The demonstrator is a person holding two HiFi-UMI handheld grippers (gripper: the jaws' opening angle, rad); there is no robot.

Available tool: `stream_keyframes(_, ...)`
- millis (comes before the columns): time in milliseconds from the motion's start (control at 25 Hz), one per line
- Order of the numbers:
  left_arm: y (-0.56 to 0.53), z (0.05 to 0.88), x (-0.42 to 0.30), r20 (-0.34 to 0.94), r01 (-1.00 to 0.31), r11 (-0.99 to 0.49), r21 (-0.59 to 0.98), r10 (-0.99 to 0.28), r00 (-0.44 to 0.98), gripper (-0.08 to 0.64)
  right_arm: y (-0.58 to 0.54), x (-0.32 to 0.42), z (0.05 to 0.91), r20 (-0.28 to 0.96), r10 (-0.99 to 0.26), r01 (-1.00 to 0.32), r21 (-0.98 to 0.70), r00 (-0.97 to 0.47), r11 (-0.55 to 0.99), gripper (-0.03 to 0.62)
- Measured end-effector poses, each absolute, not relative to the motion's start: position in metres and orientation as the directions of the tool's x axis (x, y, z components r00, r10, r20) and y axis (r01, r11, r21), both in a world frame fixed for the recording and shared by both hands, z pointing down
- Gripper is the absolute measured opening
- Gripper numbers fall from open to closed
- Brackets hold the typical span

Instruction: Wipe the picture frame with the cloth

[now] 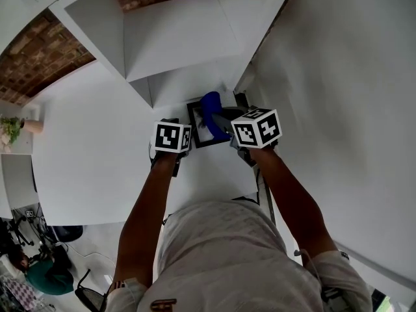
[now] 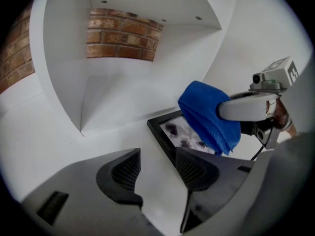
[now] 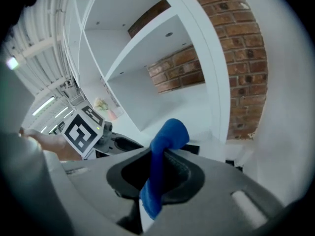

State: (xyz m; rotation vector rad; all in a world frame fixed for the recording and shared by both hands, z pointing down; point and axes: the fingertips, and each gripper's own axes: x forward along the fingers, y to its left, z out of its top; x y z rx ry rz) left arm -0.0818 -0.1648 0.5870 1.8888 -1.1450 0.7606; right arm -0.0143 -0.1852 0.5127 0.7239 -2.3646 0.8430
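At the bench's far edge, by the white shelf unit, the picture frame lies flat. R gripper is clamped on the blue cloth, held over the frame's glass. L gripper, jaws apart w/ nothing between, sits at the frame's near-left corner.

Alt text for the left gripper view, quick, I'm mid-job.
The right tongs pinch a blue cloth over the glass of a black-rimmed picture frame on a white surface. In the foreground the left tongs stand open and empty near the frame's edge; behind, a white shelf alcove with brick backing.
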Motion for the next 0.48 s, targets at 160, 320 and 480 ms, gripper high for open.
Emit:
stream_keyframes(160,-0.164,0.587,-0.082,0.799,-0.905,-0.284,0.317,-0.435,0.416,0.217,-0.172,-0.034,0.519,0.600,-0.261,-0.600,-0.478,-0.756,0.641,0.048)
stream_keyframes(320,-0.164,0.587,-0.082,0.799,-0.905,-0.284,0.316,-0.435,0.415,0.216,-0.165,-0.047,0.539,0.604,-0.227,-0.595,-0.523,-0.764,0.610,0.048)
stream_keyframes(480,-0.164,0.586,-0.081,0.799,-0.907,-0.285,0.311,-0.438,0.412,0.216,-0.167,-0.044,0.556,0.643,-0.228,-0.627,-0.501,-0.731,0.597,0.048)
